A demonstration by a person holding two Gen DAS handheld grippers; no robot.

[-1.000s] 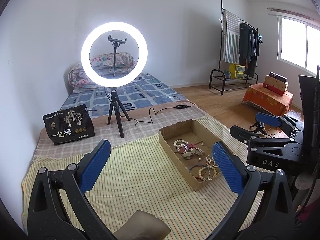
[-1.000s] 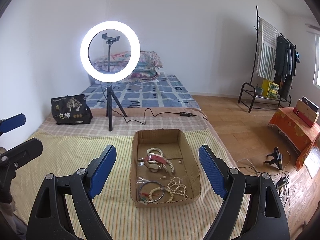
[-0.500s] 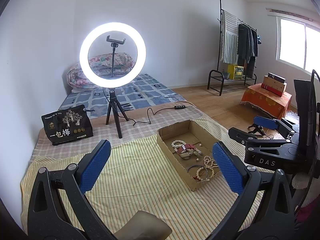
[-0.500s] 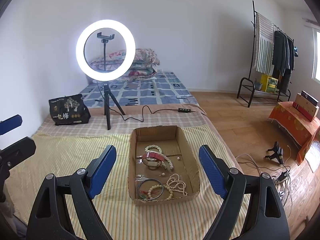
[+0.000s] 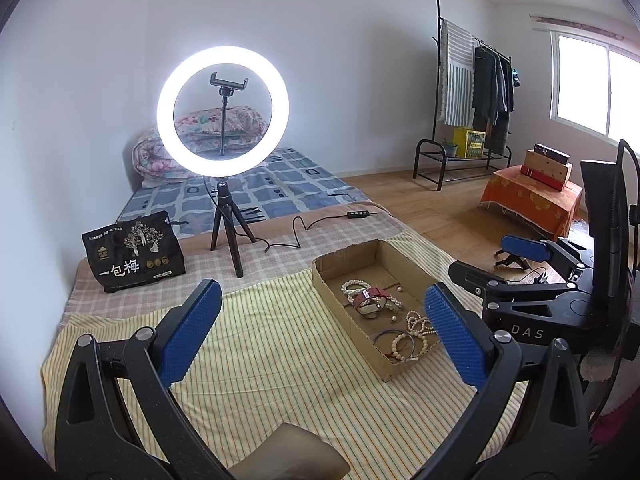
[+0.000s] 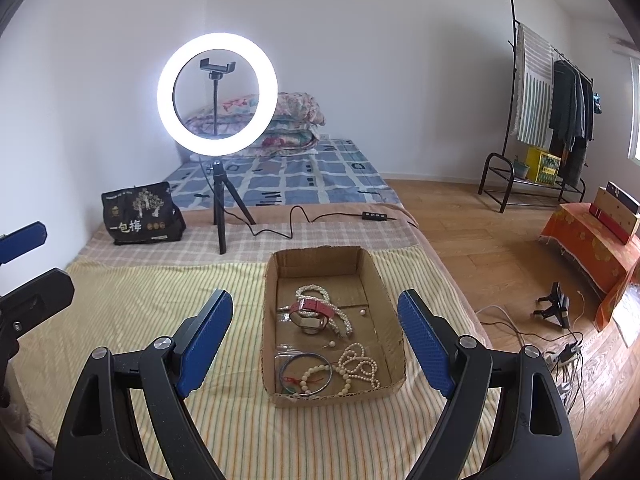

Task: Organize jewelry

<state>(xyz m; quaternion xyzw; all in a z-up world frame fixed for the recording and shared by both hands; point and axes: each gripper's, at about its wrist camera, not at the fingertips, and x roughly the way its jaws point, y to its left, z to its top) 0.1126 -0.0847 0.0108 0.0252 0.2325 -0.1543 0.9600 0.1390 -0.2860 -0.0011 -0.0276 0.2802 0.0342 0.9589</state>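
Note:
A shallow cardboard box (image 6: 276,304) lies on the yellow striped cloth (image 6: 140,312). In it are a red-strapped watch (image 6: 310,312), white bead strands (image 6: 358,366), a bead bracelet (image 6: 314,374) and a thin bangle (image 6: 288,364). My right gripper (image 6: 316,340) is open and empty, held above the box's near end. My left gripper (image 5: 320,334) is open and empty, over the cloth left of the box (image 5: 328,280). The right gripper also shows in the left wrist view (image 5: 496,264), beside the box.
A lit ring light on a tripod (image 6: 218,96) stands behind the box, its cable (image 6: 296,220) trailing right. A black printed bag (image 6: 140,214) sits at the back left. The bed's right edge drops to a wooden floor (image 6: 500,248) with cables.
Both grippers have drifted slightly; the box sits a little lower and nearer in the right wrist view. Both stay open and empty.

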